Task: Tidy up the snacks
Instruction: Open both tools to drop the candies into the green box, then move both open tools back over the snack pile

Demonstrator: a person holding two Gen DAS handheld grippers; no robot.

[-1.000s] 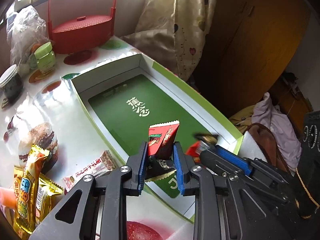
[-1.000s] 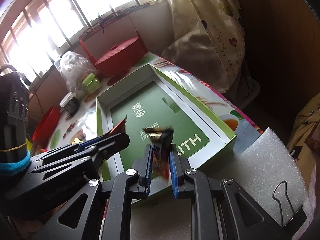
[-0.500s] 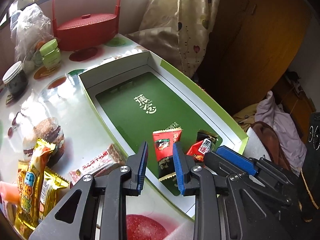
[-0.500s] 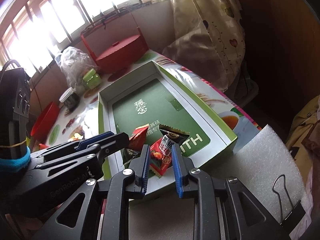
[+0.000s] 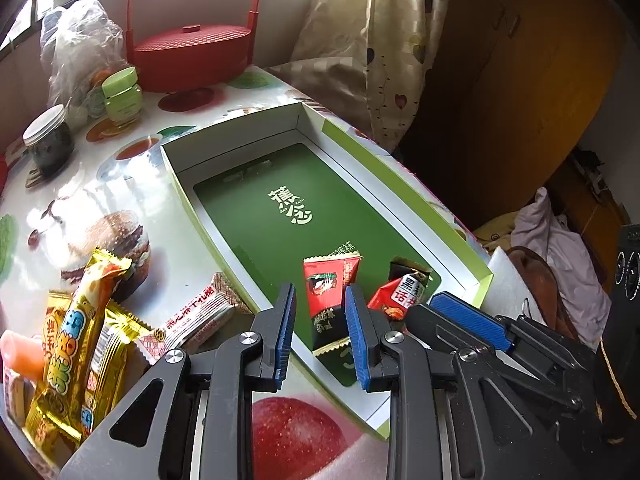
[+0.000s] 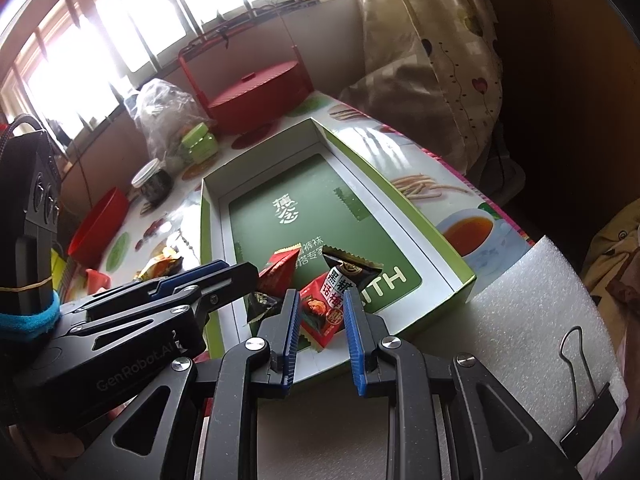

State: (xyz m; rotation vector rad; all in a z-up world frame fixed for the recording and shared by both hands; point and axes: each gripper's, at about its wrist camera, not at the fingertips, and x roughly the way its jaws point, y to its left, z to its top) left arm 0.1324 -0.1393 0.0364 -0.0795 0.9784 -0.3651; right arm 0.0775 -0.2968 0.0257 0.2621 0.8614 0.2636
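An open green-and-white box point(image 5: 404, 184) point(image 6: 396, 196) lies on the table. Two snack packets lie at its near end: a red-and-black one point(image 5: 330, 296) point(image 6: 278, 270) and a red-and-black plum candy packet point(image 5: 402, 290) point(image 6: 332, 300). My left gripper point(image 5: 320, 304) is open and empty, just above the first packet. My right gripper point(image 6: 320, 308) is open and empty, its fingers on either side of the plum packet; it also shows in the left wrist view point(image 5: 472, 316). More snacks lie on the table to the left: yellow packets point(image 5: 76, 340) and a white-and-red wafer bar point(image 5: 192, 320).
A red lidded basket point(image 5: 192, 56) point(image 6: 256, 92), a green jar point(image 5: 122, 96), a dark jar point(image 5: 50, 144) and a plastic bag point(image 5: 76, 48) stand at the back. A red bowl point(image 6: 98, 228) sits left. White foam with a binder clip point(image 6: 584, 400) lies near right. A curtain point(image 5: 380, 40) hangs behind.
Both grippers opened and let their packets drop into the near end of the box, then drew back slightly. The packets now lie flat.
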